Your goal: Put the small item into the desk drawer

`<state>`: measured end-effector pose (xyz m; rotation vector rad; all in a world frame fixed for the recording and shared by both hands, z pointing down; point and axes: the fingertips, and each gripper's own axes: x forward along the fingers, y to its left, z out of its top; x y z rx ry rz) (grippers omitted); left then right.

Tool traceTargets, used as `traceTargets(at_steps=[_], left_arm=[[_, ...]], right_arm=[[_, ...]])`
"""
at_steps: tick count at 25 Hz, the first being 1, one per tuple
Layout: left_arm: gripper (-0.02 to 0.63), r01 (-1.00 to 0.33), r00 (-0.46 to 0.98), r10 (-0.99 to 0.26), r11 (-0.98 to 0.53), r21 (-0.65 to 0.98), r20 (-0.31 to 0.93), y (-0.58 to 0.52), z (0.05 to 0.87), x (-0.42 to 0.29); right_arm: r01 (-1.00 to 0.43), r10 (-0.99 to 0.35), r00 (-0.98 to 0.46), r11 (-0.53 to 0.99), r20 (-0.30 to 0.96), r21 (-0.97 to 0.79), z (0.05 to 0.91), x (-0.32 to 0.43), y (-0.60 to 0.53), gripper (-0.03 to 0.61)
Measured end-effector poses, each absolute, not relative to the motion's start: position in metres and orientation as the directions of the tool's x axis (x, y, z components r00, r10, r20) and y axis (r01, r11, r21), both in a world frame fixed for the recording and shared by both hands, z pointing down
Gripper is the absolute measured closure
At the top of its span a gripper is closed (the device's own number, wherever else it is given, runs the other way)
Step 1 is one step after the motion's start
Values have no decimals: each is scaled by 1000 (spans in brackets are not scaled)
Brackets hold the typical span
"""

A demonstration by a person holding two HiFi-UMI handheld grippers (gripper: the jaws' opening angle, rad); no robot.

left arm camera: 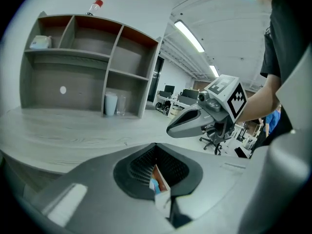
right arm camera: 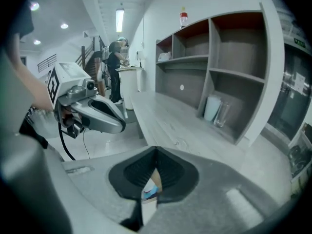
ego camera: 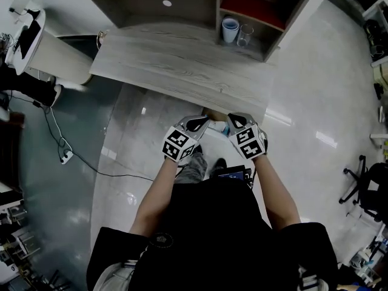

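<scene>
Left gripper [ego camera: 200, 124], right gripper [ego camera: 234, 122], centre frame: jaws of both pressed together, nothing clearly pinched. Small orange-white-blue item [left arm camera: 158, 182] glimpsed through slit, bottom centre. Risk: shut jaws striking pale wooden desk [ego camera: 182, 65] front edge, jamming item.

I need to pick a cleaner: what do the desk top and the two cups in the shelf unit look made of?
Desk top: wood-look laminate or veneer, with grey grain and a matte finish showing no glare. Pale cup: opaque, likely plastic or paper; I can't tell which. Clear cup: see-through, so glass or clear plastic.
</scene>
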<state>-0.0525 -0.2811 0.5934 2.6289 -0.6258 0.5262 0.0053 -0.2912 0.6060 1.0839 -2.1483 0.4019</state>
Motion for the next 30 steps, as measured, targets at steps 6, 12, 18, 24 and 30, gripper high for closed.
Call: traceTargets(at_steps=[6, 12, 18, 24, 30], left_arm=[[614, -484, 847, -356, -825, 292, 395, -291, 574, -42], [614, -467, 855, -349, -839, 280, 383, -297, 562, -38], [614, -463, 855, -348, -846, 264, 385, -290, 555, -31], [614, -499, 838, -382, -825, 264, 389, -275, 556, -37], [614, -536, 820, -417, -800, 269, 393, -253, 558, -39]], right_arm=[[-858, -647, -409, 514, 643, -29, 578, 28, -294, 579], [-896, -703, -418, 422, 575, -136, 560, 43, -293, 578], [-899, -709, -435, 380, 555, -219, 557, 55, -288, 578], [-871, -700, -490, 421, 520, -254, 551, 50, -282, 578], [-851, -686, -524, 446, 504, -278, 551, 50, -270, 578]])
